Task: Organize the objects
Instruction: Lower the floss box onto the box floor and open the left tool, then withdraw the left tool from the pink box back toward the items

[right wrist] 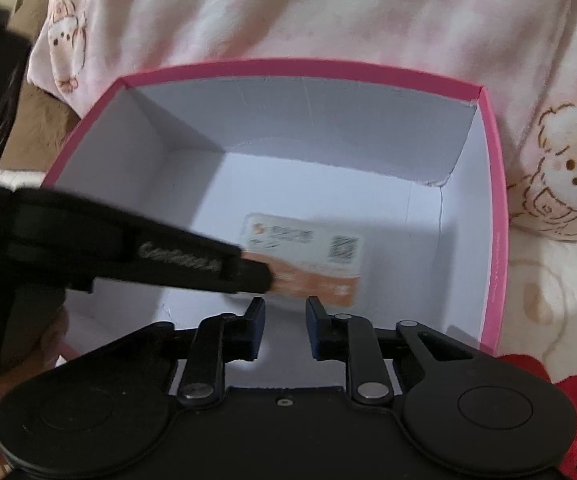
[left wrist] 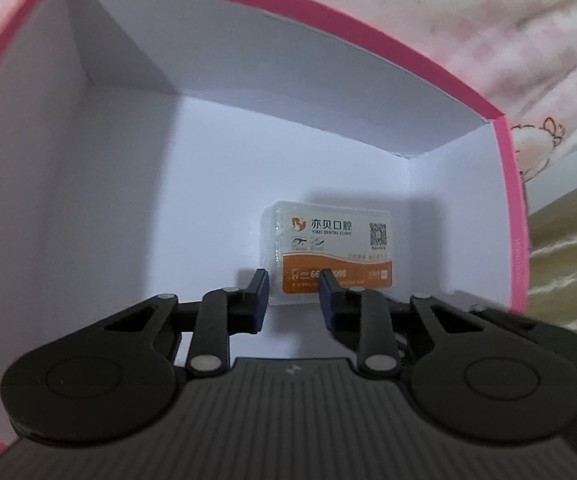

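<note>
In the right wrist view the dental card box (right wrist: 308, 260) is blurring, its print unreadable; the left gripper (right wrist: 264, 278) is covering its near-left corner, jaws hidden.

Pink-rimmed box (left wrist: 368, 42) seen from above, white inside. Clear dental-clinic packet (left wrist: 330, 252) laid flat on box floor, near right wall. Left gripper (left wrist: 293, 280) lowered inside box, jaws drawn together, empty, at packet's near edge.
</note>
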Demonstrator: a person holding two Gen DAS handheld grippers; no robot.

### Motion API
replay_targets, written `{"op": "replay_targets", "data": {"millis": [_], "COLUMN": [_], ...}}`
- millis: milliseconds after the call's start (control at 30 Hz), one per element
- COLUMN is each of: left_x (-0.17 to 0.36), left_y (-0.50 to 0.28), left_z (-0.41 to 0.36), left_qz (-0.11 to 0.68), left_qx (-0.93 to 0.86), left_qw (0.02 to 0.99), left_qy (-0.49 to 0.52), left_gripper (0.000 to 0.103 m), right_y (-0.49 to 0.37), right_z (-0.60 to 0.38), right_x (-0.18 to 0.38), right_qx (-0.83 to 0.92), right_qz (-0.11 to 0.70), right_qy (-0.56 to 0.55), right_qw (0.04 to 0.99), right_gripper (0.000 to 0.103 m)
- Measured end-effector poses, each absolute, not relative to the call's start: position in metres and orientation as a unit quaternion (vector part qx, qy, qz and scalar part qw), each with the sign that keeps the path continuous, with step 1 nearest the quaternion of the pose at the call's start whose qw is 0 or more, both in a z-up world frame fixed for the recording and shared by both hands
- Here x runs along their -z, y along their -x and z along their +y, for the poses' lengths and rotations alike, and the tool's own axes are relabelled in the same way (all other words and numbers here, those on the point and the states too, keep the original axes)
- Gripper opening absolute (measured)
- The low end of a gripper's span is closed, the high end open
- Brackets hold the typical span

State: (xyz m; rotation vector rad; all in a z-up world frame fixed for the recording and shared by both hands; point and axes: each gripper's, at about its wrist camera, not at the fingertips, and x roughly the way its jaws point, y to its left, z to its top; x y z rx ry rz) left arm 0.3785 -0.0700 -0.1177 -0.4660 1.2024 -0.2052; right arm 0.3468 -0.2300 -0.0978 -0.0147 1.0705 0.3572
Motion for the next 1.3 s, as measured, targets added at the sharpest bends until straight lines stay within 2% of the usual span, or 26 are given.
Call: {"op": "replay_targets", "data": {"millis": [67,200,367,600,733,833,900,967,1033,1167,1300], "left_x": [0.118,0.115,0.119,0.109,0.088,0.066,0.052,0.033,0.018,-0.007,-0.024], "left_y": [-0.381,-0.386,-0.391,-0.385,-0.37,-0.353,-0.34,-0.323,-0.31,-0.284,-0.259], "left_z": [-0.077,-0.089,-0.094,-0.097,-0.093,-0.088,-0.082,-0.069,-0.061,-0.05,-0.045], "left_qz": [0.559,0.55,0.554,0.544,0.542,0.534,0.53,0.525,0.523,0.526,0.53], "left_qx": [0.098,0.1,0.121,0.124,0.128,0.133,0.138,0.14,0.142,0.144,0.146], "left_qw": [0.794,0.806,0.797,0.805,0.812,0.821,0.827,0.83,0.832,0.833,0.833], "left_qy": [0.217,0.193,0.207,0.201,0.176,0.151,0.131,0.125,0.121,0.096,0.064], "left_gripper": [0.025,0.025,0.02,0.02,0.035,0.042,0.044,0.048,0.049,0.051,0.053], "right_y": [-0.347,-0.347,-0.348,-0.345,-0.332,-0.313,-0.298,-0.291,-0.282,-0.263,-0.244], "right_z": [-0.237,-0.241,-0.241,-0.242,-0.247,-0.252,-0.253,-0.255,-0.254,-0.254,-0.252], "right_x": [0.099,0.096,0.098,0.095,0.083,0.075,0.067,0.057,0.045,0.022,0.009], "right_qx": [-0.162,-0.15,-0.136,-0.143,-0.156,-0.159,-0.16,-0.153,-0.15,-0.147,-0.157], "right_qz": [0.508,0.503,0.498,0.488,0.478,0.469,0.465,0.455,0.448,0.439,0.448], "right_qy": [0.01,0.003,0.008,-0.001,-0.018,-0.024,-0.014,-0.003,-0.005,-0.015,-0.024], "right_qw": [0.846,0.851,0.856,0.861,0.864,0.868,0.87,0.877,0.881,0.886,0.88], "right_gripper": [0.016,0.016,0.016,0.016,0.023,0.03,0.031,0.041,0.045,0.051,0.051]}}
